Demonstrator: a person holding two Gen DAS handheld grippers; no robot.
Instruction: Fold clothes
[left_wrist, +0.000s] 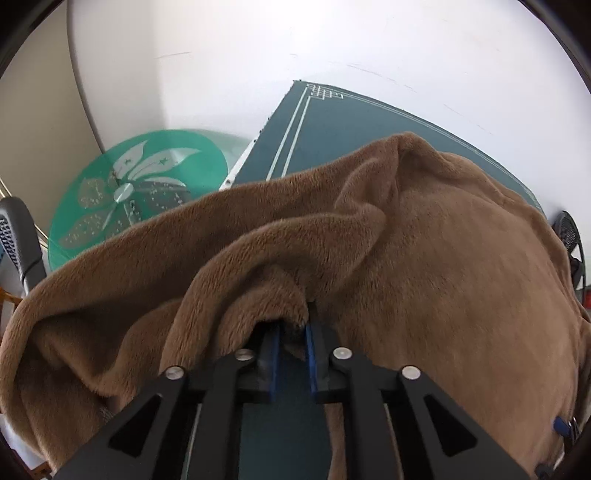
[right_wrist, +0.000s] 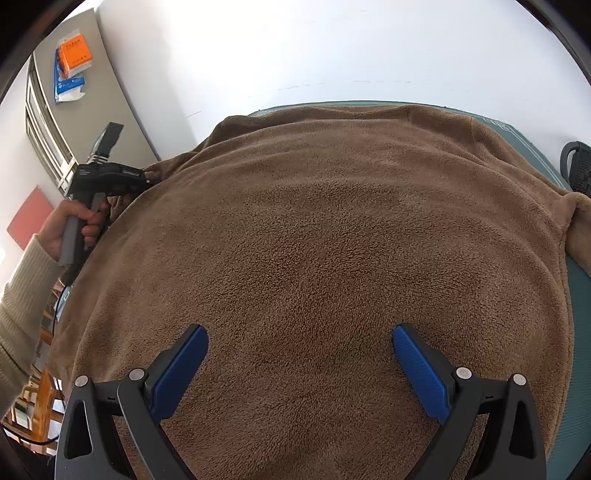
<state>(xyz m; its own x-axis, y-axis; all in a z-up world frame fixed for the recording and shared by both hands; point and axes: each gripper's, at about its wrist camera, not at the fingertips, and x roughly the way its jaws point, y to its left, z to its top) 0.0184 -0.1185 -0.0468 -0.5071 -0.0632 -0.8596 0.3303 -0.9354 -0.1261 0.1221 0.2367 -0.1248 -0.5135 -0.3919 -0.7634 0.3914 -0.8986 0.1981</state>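
While the brown fleece garment (right_wrist: 314, 240) lies spread over the green surface (left_wrist: 332, 125), the left gripper (left_wrist: 293, 328) pinches its edge; the right gripper (right_wrist: 300, 345) hovers with fingers (right_wrist: 181, 365) wide apart.

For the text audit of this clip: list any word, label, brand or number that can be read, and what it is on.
None can be read for certain.
Orange package on the grey cabinet: dark lettering, too small and blurred.
Blue and white package under it: print too blurred.
Left gripper, body: pale label, illegible.
Green round panel: flower emblem only, no words.
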